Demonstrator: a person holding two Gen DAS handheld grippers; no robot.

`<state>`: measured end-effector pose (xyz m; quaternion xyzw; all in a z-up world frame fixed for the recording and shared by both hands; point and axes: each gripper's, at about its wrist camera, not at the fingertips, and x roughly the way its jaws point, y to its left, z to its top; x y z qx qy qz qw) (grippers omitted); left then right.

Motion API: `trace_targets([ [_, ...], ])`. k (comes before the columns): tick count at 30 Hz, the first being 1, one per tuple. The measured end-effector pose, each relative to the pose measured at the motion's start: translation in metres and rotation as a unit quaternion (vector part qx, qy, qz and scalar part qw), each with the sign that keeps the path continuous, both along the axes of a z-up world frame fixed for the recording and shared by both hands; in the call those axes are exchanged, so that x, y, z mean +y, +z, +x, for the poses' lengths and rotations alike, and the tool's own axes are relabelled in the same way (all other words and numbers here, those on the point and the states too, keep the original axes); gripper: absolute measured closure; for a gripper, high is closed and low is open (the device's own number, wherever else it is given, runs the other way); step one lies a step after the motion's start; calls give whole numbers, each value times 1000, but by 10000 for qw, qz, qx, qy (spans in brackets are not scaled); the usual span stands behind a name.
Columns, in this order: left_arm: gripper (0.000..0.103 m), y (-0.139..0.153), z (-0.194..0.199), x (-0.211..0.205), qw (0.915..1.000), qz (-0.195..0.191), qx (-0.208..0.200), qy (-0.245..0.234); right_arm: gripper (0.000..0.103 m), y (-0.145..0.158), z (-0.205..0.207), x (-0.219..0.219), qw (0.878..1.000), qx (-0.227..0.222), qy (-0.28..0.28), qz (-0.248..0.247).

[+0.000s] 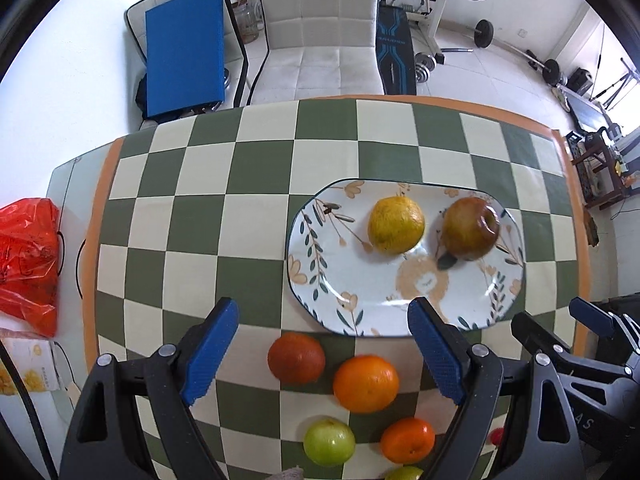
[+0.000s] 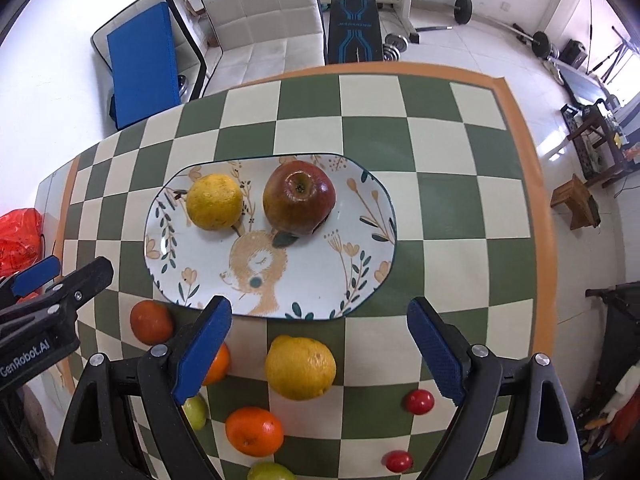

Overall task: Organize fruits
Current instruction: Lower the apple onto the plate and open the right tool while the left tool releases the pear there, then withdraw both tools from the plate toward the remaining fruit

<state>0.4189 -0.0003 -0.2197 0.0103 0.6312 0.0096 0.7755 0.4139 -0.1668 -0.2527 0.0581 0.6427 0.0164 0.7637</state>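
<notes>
A floral oval plate [image 1: 360,300] [image 2: 320,280] lies on the checkered table and holds a yellow-green citrus [image 1: 396,225] [image 2: 215,201] and a red-brown apple [image 1: 471,227] [image 2: 299,197]. My left gripper [image 1: 324,354] hovers open over a dark red-orange fruit [image 1: 296,357] [image 2: 151,322] and an orange [image 1: 365,383] [image 2: 218,364]. Nearer me lie a green fruit [image 1: 329,442] [image 2: 195,412] and a small orange [image 1: 407,440] [image 2: 254,431]. My right gripper [image 2: 318,350] is open above a yellow lemon [image 2: 300,368]. Two red cherry tomatoes [image 2: 419,401] lie to its right.
A red plastic bag [image 1: 28,260] and a small box [image 1: 36,368] sit off the table's left edge. White chairs [image 1: 320,32] and a blue cushion [image 1: 184,48] stand beyond the far edge. Gym weights [image 2: 464,8] are on the floor; a wooden stool [image 2: 576,200] stands right.
</notes>
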Motion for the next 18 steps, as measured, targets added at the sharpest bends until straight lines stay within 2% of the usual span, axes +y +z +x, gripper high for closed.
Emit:
trace_targets([
  [5, 17, 31, -27, -2, 9995, 6, -308, -74, 7, 35, -24, 2, 9993, -364, 42, -107],
  [18, 17, 97, -75, -5, 9959, -99, -884, -143, 6, 121, -81, -3, 9941, -1084, -61, -38],
])
